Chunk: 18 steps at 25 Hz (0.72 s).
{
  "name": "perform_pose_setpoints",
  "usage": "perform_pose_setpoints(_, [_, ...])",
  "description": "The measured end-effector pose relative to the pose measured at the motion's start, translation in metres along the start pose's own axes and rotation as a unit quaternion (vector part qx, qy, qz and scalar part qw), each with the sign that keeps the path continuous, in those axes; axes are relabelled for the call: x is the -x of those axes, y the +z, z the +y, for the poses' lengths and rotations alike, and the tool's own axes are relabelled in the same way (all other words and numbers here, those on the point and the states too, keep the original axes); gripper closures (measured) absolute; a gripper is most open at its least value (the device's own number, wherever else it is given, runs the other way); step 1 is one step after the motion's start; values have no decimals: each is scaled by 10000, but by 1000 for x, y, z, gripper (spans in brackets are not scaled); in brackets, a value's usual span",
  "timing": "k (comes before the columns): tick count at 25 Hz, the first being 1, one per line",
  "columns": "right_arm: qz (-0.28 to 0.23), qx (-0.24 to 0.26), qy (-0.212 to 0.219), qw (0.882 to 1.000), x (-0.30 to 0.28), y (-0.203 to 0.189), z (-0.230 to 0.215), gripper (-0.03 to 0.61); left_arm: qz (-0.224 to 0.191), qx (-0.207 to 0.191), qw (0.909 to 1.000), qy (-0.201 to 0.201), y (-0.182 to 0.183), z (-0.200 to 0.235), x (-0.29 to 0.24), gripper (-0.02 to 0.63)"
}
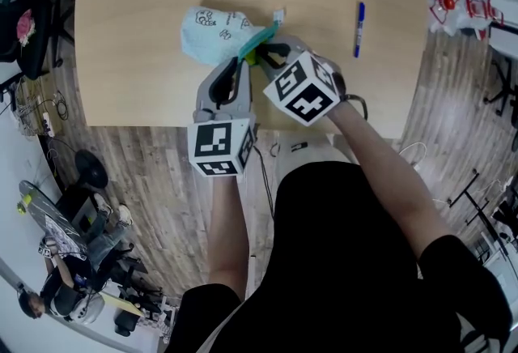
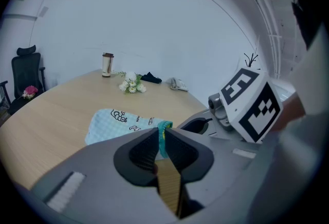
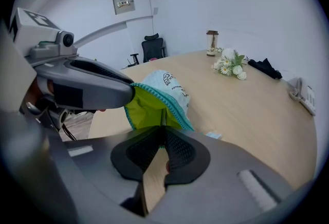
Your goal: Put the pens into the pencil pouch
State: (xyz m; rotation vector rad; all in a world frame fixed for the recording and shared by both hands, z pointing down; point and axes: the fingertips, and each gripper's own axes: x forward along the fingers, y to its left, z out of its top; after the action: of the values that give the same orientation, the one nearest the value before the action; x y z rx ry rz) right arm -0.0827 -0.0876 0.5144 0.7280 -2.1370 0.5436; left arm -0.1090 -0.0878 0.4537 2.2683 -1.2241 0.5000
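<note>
The pale blue pouch (image 1: 212, 34) lies on the wooden table (image 1: 146, 92), its body flat and its mouth end lifted towards me. My left gripper (image 2: 162, 138) has its jaws almost together, pinched on the teal rim at one side of the mouth. My right gripper (image 3: 163, 126) is likewise nearly closed, with the opposite side of the rim nipped between its pads. Between the two grips the mouth gapes, showing a yellow-green lining. The two grippers sit close side by side just at the pouch's near end. A blue pen (image 1: 359, 29) lies on the table well apart, off to my right. Farther along the tabletop are a small bunch of flowers (image 3: 230, 66) and a cup (image 2: 107, 64).
</note>
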Motion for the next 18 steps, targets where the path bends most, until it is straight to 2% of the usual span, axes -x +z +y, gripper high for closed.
perform_pose_setpoints(18, [-168,-41,-12,9998,0,8,-6,531,-60,-104,9999,10,8,1,-2,580])
